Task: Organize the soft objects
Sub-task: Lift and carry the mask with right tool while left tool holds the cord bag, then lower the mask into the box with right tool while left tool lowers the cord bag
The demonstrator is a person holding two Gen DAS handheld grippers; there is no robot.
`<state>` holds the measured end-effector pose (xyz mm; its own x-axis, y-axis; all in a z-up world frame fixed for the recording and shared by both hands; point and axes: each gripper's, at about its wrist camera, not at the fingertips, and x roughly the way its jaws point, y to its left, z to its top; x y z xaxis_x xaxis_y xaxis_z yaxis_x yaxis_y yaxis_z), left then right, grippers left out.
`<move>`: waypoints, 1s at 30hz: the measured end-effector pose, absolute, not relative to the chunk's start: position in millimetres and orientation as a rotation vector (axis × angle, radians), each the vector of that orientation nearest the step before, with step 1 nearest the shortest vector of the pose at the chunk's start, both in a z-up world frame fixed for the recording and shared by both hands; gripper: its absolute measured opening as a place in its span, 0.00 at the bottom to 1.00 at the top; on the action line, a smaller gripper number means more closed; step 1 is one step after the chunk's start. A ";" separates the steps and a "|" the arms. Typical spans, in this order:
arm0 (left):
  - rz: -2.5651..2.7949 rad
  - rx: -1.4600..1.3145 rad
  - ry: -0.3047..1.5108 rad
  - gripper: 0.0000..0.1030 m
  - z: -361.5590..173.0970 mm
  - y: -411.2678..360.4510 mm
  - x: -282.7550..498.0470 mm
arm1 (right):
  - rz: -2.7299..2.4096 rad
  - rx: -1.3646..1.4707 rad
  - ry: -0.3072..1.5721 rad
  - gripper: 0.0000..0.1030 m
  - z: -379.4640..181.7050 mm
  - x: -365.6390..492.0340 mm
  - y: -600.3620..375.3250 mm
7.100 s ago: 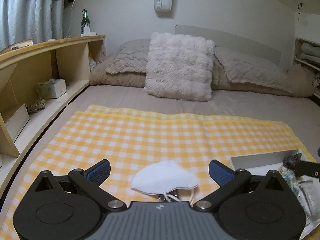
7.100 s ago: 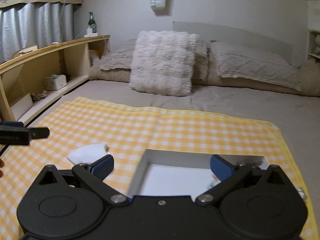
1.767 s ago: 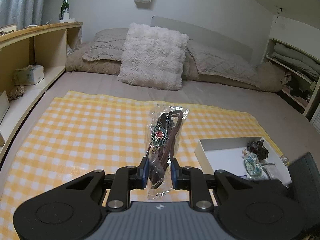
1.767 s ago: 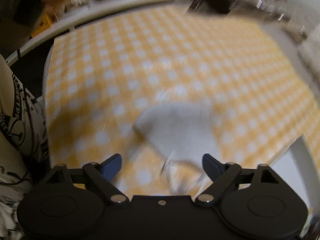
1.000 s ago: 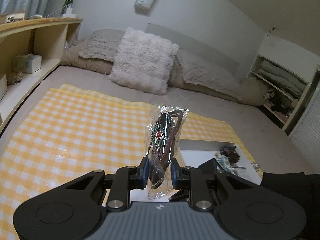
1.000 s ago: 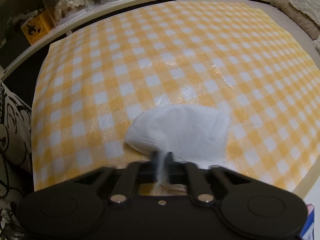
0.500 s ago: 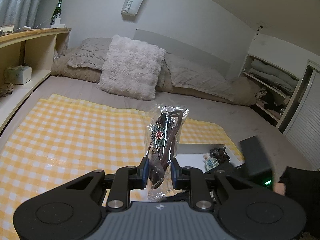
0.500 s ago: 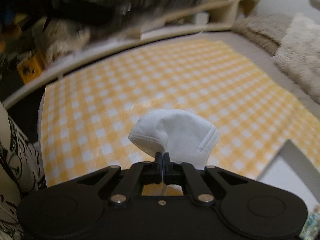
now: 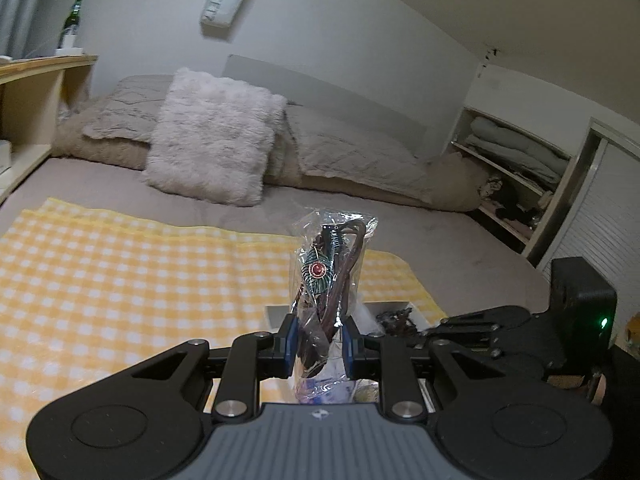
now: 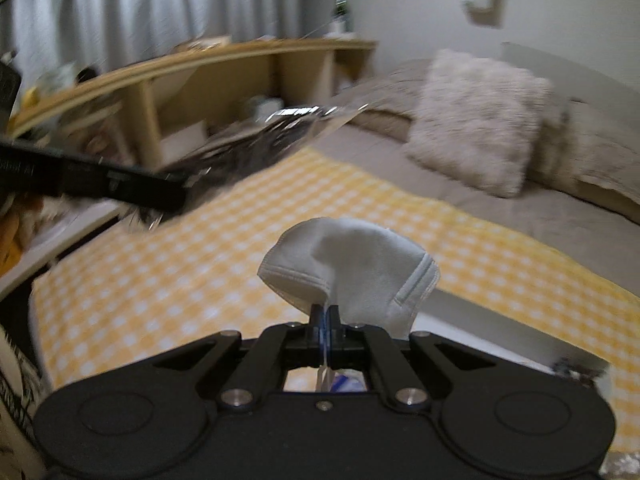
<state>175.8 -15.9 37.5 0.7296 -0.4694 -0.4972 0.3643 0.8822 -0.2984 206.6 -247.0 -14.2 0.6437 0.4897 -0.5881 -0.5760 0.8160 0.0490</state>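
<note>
My left gripper [image 9: 319, 338] is shut on a clear plastic bag [image 9: 330, 264] with brown cord and a green and red ornament inside, held upright above the yellow checked cloth [image 9: 120, 280]. My right gripper [image 10: 325, 322] is shut on a white face mask [image 10: 352, 268], lifted off the cloth [image 10: 200, 280]. A white box [image 9: 276, 316] lies just behind the bag, mostly hidden; its edge also shows in the right wrist view [image 10: 500, 330]. The right gripper's body [image 9: 520, 332] shows in the left wrist view. The left gripper and its bag [image 10: 240, 156] cross the right wrist view, blurred.
A fluffy pillow [image 9: 216, 152] and grey pillows [image 9: 360, 152] lie at the head of the bed. A wooden shelf unit [image 10: 200, 92] runs along the left side. Shelves with folded bedding [image 9: 516, 152] stand on the right. Dark small items [image 9: 396, 316] lie in the box.
My right gripper closed on the mask and lifted it off the cloth, swinging toward the box. My left gripper kept hold of the bag and turned right.
</note>
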 end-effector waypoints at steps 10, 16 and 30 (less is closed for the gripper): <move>-0.484 -0.171 0.688 0.23 9.7 -64.5 233.2 | 0.382 -0.027 0.579 0.01 -17.5 231.9 -307.9; -0.467 -0.209 0.715 0.23 -1.6 -70.0 260.6 | 0.338 -0.061 0.652 0.01 -45.9 270.2 -301.9; -0.467 -0.118 0.847 0.23 -60.4 -94.6 318.9 | 0.286 0.004 0.782 0.49 -89.8 297.7 -301.6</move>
<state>318.9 -94.6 -60.4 0.5680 -0.4423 -0.6941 0.3502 0.8930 -0.2826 297.7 -301.6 -89.8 0.6731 0.2554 -0.6941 -0.2524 0.9615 0.1090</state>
